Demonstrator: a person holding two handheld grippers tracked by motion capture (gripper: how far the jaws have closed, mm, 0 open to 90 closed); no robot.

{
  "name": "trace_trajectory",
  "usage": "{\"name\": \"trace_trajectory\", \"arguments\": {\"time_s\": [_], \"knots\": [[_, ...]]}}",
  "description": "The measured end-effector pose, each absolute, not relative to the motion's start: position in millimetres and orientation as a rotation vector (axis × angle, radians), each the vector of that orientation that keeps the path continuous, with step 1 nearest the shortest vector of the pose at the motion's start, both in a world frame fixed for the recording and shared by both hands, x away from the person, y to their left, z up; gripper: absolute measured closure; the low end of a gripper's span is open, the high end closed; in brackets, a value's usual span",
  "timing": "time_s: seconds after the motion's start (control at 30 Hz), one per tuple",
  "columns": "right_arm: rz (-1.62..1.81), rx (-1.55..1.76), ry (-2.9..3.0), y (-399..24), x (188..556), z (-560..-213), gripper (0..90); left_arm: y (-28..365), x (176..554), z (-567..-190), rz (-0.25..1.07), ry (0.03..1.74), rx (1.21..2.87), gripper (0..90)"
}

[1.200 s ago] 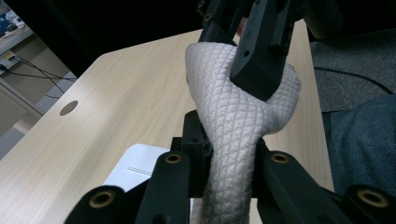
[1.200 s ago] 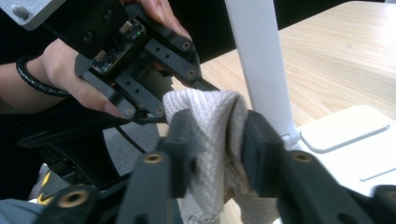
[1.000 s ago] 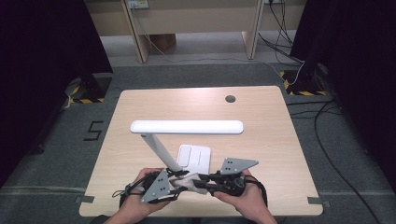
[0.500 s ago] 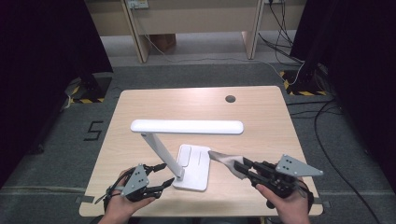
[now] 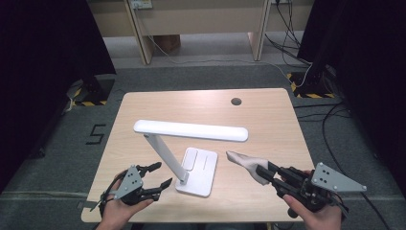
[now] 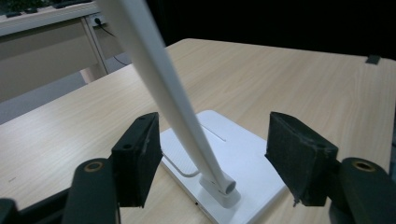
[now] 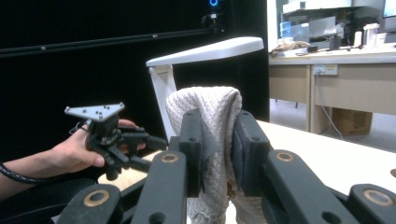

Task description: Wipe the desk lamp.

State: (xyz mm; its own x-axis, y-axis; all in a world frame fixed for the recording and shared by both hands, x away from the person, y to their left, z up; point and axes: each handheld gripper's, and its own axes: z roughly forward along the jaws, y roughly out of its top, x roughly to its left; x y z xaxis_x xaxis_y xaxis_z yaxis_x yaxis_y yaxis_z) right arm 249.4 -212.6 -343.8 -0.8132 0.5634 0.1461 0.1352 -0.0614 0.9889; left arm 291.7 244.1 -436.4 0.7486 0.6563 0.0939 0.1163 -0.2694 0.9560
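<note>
A white desk lamp stands mid-table, its long head [image 5: 191, 130] level above a flat base [image 5: 201, 170]. My left gripper [image 5: 163, 174] is at the front left, just left of the base. Its jaws have just been opening and now stand wide. In the left gripper view the slanted lamp arm [image 6: 173, 102] rises between the pads [image 6: 140, 158] without touching them. My right gripper [image 5: 264, 170] is at the front right, shut on a beige knitted cloth [image 5: 244, 160]. In the right gripper view, the cloth [image 7: 210, 112] drapes over the jaws.
The wooden table [image 5: 268, 120] has a dark round cable hole [image 5: 235, 101] near its far edge. Beyond it are desk legs, a cardboard box [image 5: 166, 42] and cables on grey carpet. Black curtains hang on both sides.
Both hands were together at the lamp base. The right has swung out to the right and up with the cloth. The left has drawn left, and its jaws have opened wider.
</note>
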Motion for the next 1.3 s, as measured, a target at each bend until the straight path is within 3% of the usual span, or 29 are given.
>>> {"name": "trace_trajectory", "arguments": {"time_s": [0.17, 0.47, 1.3], "knots": [[1.935, 0.766, 1.881, -215.1, 248.7, -342.3, 75.9, 240.6, 304.4, -433.4, 0.589, 0.628, 1.776, 29.4], [1.940, 0.755, 1.768, -233.6, 240.3, -323.5, 75.9, 229.8, 323.8, -436.6, 0.536, 0.684, 1.734, 31.2], [1.868, 0.752, 1.775, -211.2, 252.3, -321.2, 76.0, 211.9, 327.2, -433.8, 0.580, 0.692, 1.769, 49.4]]}}
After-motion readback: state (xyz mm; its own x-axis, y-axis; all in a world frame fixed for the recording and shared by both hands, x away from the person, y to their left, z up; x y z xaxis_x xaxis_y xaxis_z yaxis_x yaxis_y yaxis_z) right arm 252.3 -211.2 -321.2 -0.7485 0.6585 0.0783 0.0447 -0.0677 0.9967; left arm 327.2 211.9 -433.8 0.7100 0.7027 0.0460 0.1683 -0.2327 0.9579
